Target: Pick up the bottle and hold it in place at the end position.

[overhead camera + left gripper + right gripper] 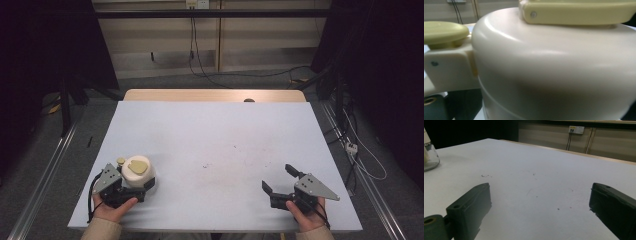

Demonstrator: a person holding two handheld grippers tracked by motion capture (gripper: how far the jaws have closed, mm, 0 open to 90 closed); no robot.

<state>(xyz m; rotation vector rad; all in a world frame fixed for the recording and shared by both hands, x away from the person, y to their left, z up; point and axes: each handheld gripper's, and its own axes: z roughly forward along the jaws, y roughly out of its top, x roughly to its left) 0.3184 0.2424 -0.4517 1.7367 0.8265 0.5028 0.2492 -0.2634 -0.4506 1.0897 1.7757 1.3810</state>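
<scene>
Your left gripper (131,186) sits at the near left of the table (215,135), about 8 o'clock from the table's centre, with your left hand (112,209) wrapped around its body from below. Right against its front stands the cream container (138,175), a rounded pot with a domed lid and a pale yellow-green flap (137,165) lying flat on top. A small round yellow-green knob (120,161) pokes up at the pot's 10 o'clock, on a cream bracket. From the left gripper view the cream container (554,67) is pressed so close that its wall takes up nearly everything, with the knob (445,32) to the left and the flap (576,12) across the top. The jaws look set around the pot's lower body, but you cannot tell from these pictures whether they truly pinch it or merely flank it.

Your right gripper (281,179) rests at the near right, about 4 o'clock from the centre, held by your right hand (306,214). Its jaws are spread wide, with nothing between them but bare white tabletop; the right gripper view shows the same wide gap. In that view, at 10 o'clock, the clear glass base of the container (430,157) stands on the table, well apart from this gripper
</scene>
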